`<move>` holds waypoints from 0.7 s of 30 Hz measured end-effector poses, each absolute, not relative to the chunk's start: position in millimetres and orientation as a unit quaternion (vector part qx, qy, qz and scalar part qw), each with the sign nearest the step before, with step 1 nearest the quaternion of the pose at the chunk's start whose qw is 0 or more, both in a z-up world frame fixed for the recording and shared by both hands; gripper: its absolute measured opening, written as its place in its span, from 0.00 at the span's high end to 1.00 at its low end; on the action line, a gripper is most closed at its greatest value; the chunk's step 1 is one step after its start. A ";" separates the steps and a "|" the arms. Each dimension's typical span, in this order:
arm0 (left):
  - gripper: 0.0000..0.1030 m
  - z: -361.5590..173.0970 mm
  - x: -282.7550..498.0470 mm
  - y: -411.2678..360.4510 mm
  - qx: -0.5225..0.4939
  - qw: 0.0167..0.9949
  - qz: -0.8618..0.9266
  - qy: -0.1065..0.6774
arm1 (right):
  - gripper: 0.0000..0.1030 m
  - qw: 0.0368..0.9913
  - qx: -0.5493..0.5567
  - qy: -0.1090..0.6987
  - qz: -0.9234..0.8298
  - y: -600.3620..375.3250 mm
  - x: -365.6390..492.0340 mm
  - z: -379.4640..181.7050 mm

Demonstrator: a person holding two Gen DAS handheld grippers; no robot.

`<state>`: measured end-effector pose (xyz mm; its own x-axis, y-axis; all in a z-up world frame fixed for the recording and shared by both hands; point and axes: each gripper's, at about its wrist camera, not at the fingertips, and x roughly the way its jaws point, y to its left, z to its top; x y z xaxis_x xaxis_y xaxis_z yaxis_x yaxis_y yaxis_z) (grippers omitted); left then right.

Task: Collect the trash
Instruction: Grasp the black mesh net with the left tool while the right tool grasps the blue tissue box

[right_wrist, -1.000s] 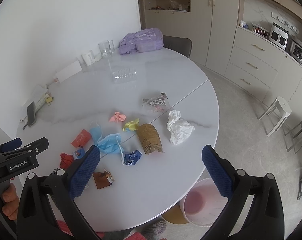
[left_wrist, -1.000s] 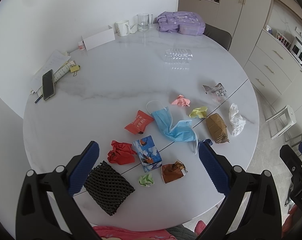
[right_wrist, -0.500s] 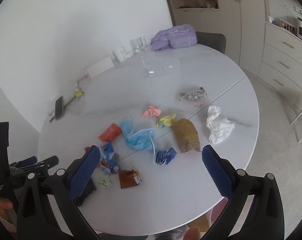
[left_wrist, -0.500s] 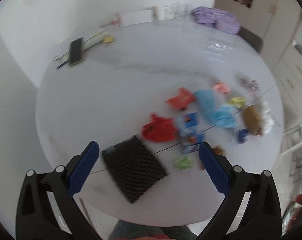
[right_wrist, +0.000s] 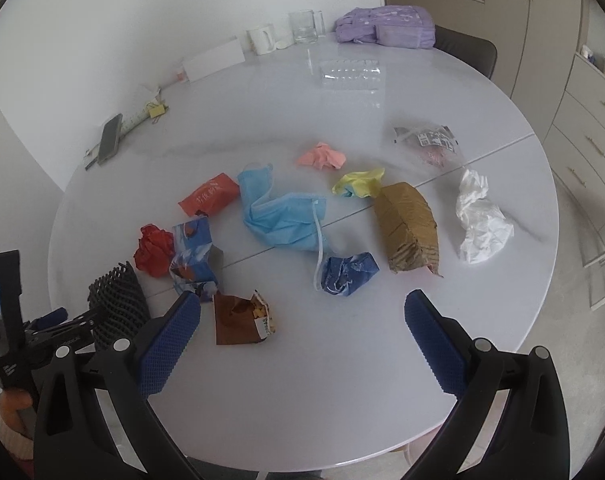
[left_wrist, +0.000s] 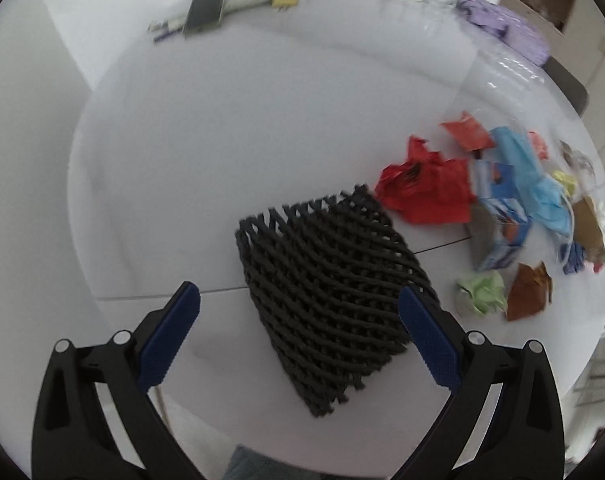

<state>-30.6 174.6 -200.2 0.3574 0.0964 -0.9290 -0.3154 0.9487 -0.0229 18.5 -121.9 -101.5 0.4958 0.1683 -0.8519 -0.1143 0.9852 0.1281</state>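
On the orange packet point(right_wrist: 209, 194), unreadable white characters.

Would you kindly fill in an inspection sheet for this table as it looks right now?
Surface: round white table, a seam running across it.
Job's things: black foam net nearest the left gripper; red crumpled paper, blue face mask, brown packet, white tissue, brown wrapper and smaller scraps scattered mid-table.
Clutter: phone, white mug, glass, purple bag along the far edge.
Grippers: left gripper open, its fingers on either side of the net's near end; right gripper open, holding nothing.
Cables: nothing seen.
Surroundings: white wall, beige cabinets, dark chair.
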 end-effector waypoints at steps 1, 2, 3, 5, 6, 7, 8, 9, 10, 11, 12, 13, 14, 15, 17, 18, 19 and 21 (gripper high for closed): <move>0.11 -206.0 -28.7 176.3 -0.107 0.813 0.129 0.558 | 0.02 0.864 0.027 0.495 0.088 -119.7 19.6 -101.9; 0.13 -211.8 -27.1 177.5 -0.119 0.808 0.128 0.562 | 0.02 0.863 0.025 0.496 0.092 -117.6 20.6 -101.7; 0.18 -216.5 -26.6 177.7 -0.127 0.805 0.125 0.566 | 0.02 0.864 0.018 0.496 0.090 -113.7 22.1 -102.2; 0.26 -226.1 -23.9 175.9 -0.148 0.796 0.116 0.575 | 0.02 0.865 0.008 0.494 0.086 -108.6 23.6 -102.1; 0.29 -228.7 -23.4 175.0 -0.155 0.795 0.119 0.574 | 0.02 0.867 0.002 0.491 0.087 -104.7 24.4 -101.9; 0.30 -228.6 -24.2 174.3 -0.157 0.798 0.126 0.569 | 0.02 0.868 -0.001 0.487 0.093 -100.2 25.1 -101.3; 0.33 -228.0 -25.4 173.8 -0.160 0.802 0.128 0.561 | 0.02 0.869 -0.003 0.485 0.102 -95.1 26.1 -101.1; 0.37 -227.1 -26.1 172.7 -0.158 0.806 0.130 0.556 | 0.02 0.869 -0.005 0.484 0.107 -91.0 26.6 -100.8; 0.42 -225.5 -27.2 170.7 -0.154 0.807 0.128 0.555 | 0.02 0.868 -0.006 0.483 0.112 -85.6 27.0 -100.5; 0.46 -223.4 -28.6 169.7 -0.150 0.811 0.125 0.551 | 0.02 0.866 -0.005 0.485 0.122 -79.3 29.2 -102.6; 0.59 -220.9 -29.6 170.0 -0.145 0.815 0.125 0.546 | 0.02 0.863 -0.003 0.489 0.127 -75.9 31.4 -104.9; 0.71 -218.7 -30.6 172.1 -0.142 0.820 0.123 0.541 | 0.02 0.859 -0.001 0.495 0.130 -69.9 35.7 -109.7; 0.74 -218.0 -31.0 174.5 -0.142 0.821 0.117 0.541 | 0.02 0.856 0.000 0.500 0.129 -63.4 40.6 -114.9; 0.81 -217.8 -30.8 178.5 -0.146 0.820 0.112 0.542 | 0.02 0.855 -0.001 0.503 0.129 -58.8 44.7 -118.7; 0.84 -217.3 -27.7 184.8 -0.160 0.816 0.104 0.545 | 0.02 0.848 -0.002 0.513 0.134 -46.1 54.4 -129.5; 0.85 -217.6 -26.7 186.2 -0.166 0.814 0.101 0.547 | 0.02 0.842 -0.005 0.522 0.138 -38.4 61.4 -136.3; 0.85 -217.8 -26.9 189.3 -0.169 0.814 0.095 0.548 | 0.02 0.834 -0.014 0.534 0.141 -30.1 68.3 -143.3; 0.86 -215.4 -28.1 192.6 -0.165 0.817 0.081 0.547 | 0.02 0.825 -0.023 0.545 0.148 -18.0 77.5 -154.2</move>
<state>-28.1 192.6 -215.4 0.3887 -0.0479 -0.9201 -0.3140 0.9320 -0.1812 77.5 -18.0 -154.2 0.3614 0.2195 -0.9062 -0.2695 0.9550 0.1239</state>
